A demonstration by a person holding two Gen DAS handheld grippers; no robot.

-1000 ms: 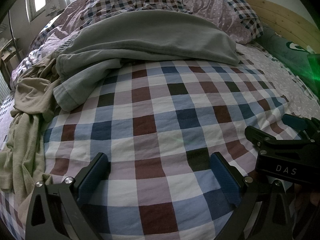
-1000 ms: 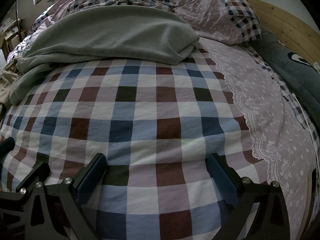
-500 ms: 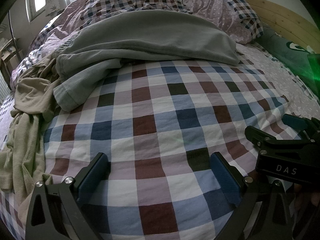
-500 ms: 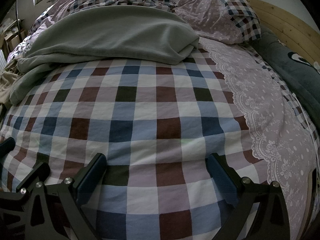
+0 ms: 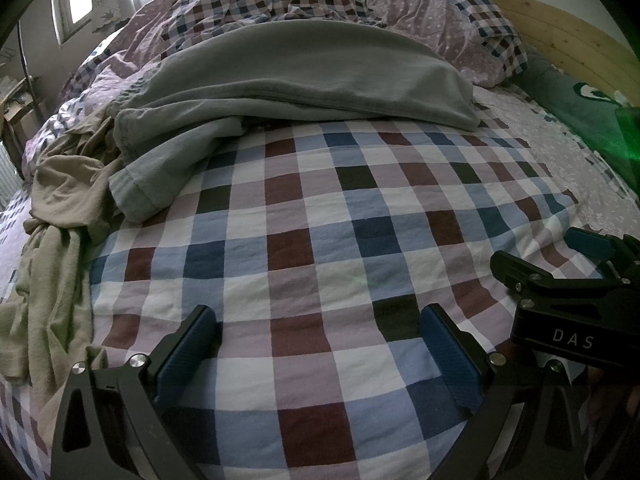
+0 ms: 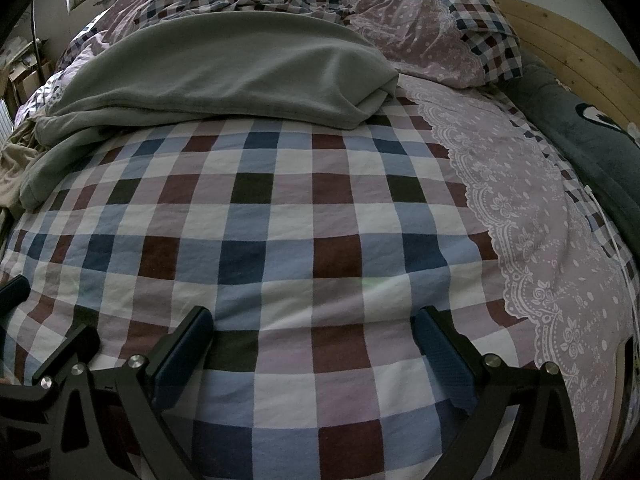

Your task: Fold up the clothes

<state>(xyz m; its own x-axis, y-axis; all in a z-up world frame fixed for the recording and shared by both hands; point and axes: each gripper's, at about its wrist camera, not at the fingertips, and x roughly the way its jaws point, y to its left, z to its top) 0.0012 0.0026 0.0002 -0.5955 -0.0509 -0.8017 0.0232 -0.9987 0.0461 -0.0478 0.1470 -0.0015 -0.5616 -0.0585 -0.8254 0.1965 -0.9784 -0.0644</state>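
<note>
A grey-green garment [image 5: 304, 76] [image 6: 224, 72] lies crumpled across the far half of the checked bed cover, one sleeve [image 5: 152, 176] trailing toward the left. Beside it at the left edge a beige garment [image 5: 52, 240] is bunched and hangs down. My left gripper [image 5: 318, 328] hovers low over the near part of the cover, open, with only checked fabric between its blue pads. My right gripper [image 6: 314, 330] is also open over the cover, well short of the grey-green garment. The right gripper's body [image 5: 572, 304] shows at the right of the left wrist view.
The checked bed cover [image 5: 340, 240] [image 6: 280, 240] spreads flat in front of both grippers. A lilac lace-edged sheet [image 6: 532, 216] lies to the right, with pillows [image 5: 452, 28] and a rumpled duvet behind. A dark green cushion [image 6: 580, 120] rests against the wooden headboard [image 6: 568, 40].
</note>
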